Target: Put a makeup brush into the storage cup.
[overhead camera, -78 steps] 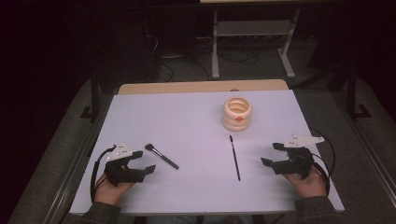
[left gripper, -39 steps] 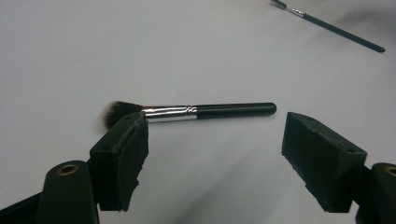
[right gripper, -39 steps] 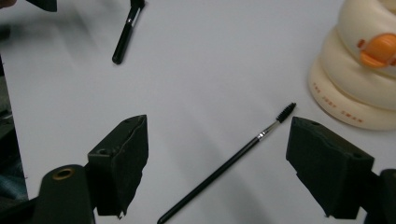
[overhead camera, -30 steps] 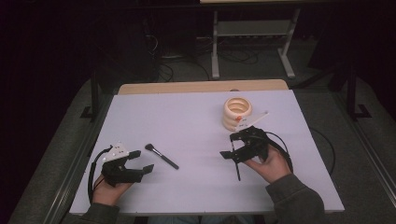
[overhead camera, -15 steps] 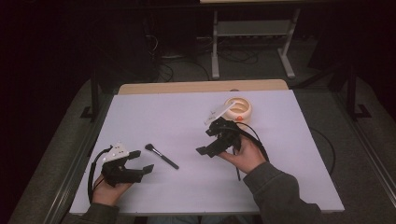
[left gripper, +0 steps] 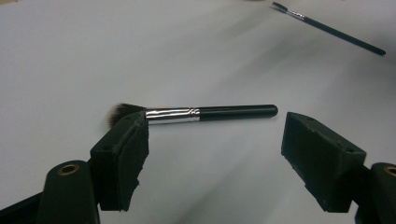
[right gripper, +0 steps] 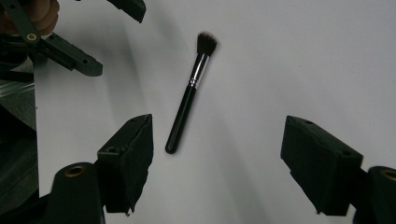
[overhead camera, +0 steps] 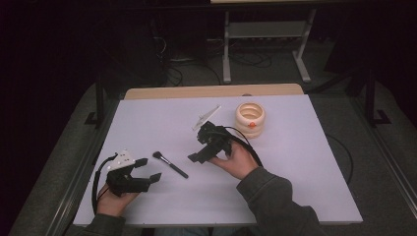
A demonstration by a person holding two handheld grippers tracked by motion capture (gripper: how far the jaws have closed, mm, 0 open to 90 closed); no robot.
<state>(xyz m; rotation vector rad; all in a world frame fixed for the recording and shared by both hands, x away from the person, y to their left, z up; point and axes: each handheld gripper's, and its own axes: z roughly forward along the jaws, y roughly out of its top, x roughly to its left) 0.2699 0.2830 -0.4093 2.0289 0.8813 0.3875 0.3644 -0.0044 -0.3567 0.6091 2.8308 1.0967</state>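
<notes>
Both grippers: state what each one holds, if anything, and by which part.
Nothing is held. The left gripper and the right gripper are both open, and the makeup brush lies free on the table, apart from both.

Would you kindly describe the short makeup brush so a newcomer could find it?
On the white table, look between the left gripper and right gripper. The short brush lies there, with fluffy bristles and a silver ferrule.

No text, label, brand, number or sign can be read on anything shown.
</notes>
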